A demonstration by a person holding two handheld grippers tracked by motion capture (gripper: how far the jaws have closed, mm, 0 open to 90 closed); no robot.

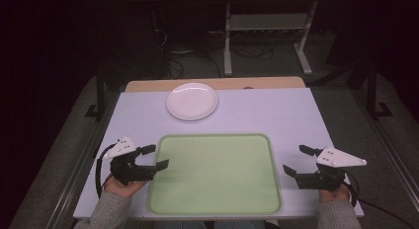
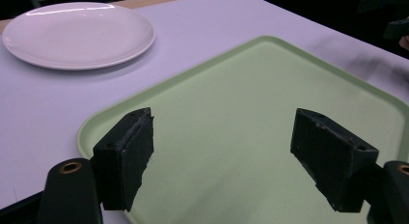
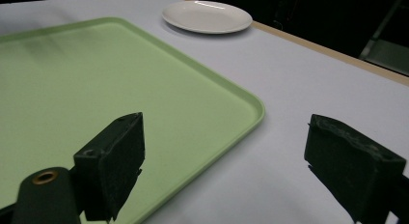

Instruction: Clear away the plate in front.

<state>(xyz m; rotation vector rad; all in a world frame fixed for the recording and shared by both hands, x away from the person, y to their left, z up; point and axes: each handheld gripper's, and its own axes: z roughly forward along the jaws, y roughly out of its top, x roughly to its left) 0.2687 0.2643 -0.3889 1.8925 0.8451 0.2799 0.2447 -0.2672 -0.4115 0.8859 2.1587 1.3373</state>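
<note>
On the desk [image 1: 296,115] in front of me lay a pale green tray [image 1: 215,140], flat and bare, taking up the near middle of the white top. Beyond its far left corner sat a round white plate [image 1: 191,101], well apart from the tray and close to the wooden strip along the desk's far edge.

My left tool [image 1: 154,157] hung at the tray's left rim, held in the left hand [image 1: 121,185] with a grey knitted sleeve behind it. Its jaws were spread wide with nothing between them, the nearer one reaching just over the tray's edge. From the left gripper view I saw the left tool's [image 2: 222,151] black pads over the green tray [image 2: 231,55], with the plate [image 2: 77,33] up at the far left.

My right tool [image 1: 298,160] hovered just off the tray's right rim over bare desk, gripped by the right hand [image 1: 336,192]. Its jaws also stood wide apart and held nothing. In the right gripper view the right tool [image 3: 241,161] straddled the tray's near corner: one jaw sat over the green tray [image 3: 96,79], the other over the white desk [image 3: 299,79], and the plate [image 3: 207,16] showed far off at the top.
</note>
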